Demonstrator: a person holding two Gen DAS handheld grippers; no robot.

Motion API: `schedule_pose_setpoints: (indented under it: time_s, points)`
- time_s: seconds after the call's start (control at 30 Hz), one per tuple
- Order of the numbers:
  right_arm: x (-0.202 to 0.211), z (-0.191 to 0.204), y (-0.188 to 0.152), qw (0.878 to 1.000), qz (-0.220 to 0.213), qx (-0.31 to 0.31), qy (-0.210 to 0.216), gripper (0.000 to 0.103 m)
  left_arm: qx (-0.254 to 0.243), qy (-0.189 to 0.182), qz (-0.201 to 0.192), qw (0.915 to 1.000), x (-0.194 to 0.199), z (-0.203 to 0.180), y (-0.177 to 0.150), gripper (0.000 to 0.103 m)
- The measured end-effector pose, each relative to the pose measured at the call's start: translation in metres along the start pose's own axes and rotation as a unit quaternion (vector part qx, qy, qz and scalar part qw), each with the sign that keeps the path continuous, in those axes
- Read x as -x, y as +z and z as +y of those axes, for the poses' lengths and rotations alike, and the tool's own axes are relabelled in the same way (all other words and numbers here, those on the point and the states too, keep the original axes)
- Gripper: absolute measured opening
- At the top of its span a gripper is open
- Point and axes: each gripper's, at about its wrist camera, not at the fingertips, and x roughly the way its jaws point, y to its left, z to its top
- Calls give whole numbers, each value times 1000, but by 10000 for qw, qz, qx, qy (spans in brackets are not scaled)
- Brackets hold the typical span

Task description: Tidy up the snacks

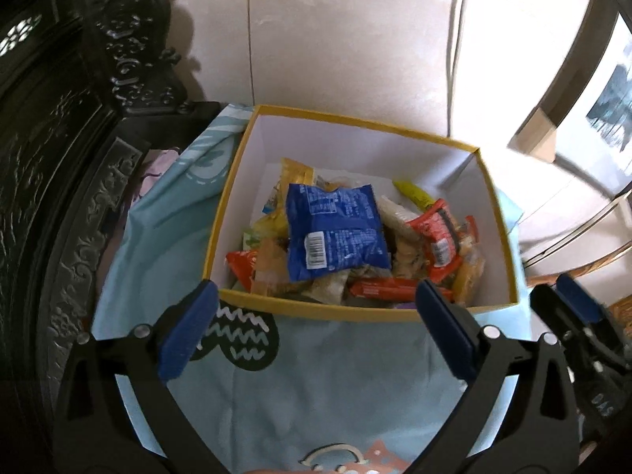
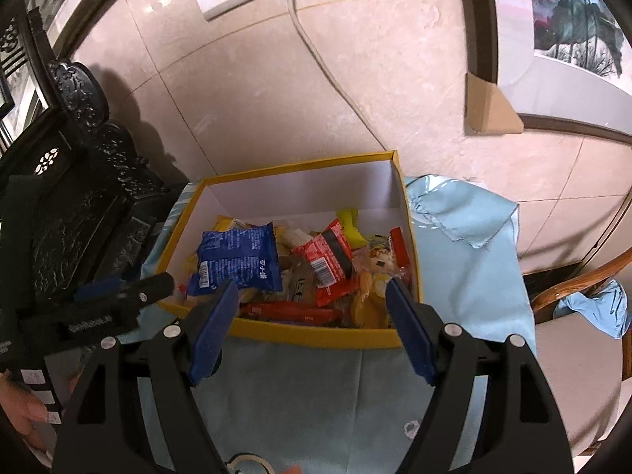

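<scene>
left tongs (image 1: 316, 300) apart, empty | right tongs (image 2: 312, 308) apart, empty | snacks piled in box (image 1: 497, 213) on cloth (image 1: 316, 387) | blue bag (image 1: 335, 233) on top | risk: slick bag slips, cloth drags box

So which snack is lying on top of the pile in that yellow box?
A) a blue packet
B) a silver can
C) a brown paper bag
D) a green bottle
A: the blue packet lies barcode-up on top of the other wrappers inside the yellow box.
</scene>
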Motion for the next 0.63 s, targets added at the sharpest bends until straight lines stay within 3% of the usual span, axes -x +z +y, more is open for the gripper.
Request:
schedule_pose_setpoints:
  time_s: [0.23, 0.63]
  points:
    - [20, 4, -9, 10000, -50, 59, 26, 78, -6, 184, -378, 9991, 31, 0, -14, 101]
    - [37, 11, -14, 9997, -120, 187, 121, 77, -230, 437, -455, 9977, 56, -4, -26, 101]
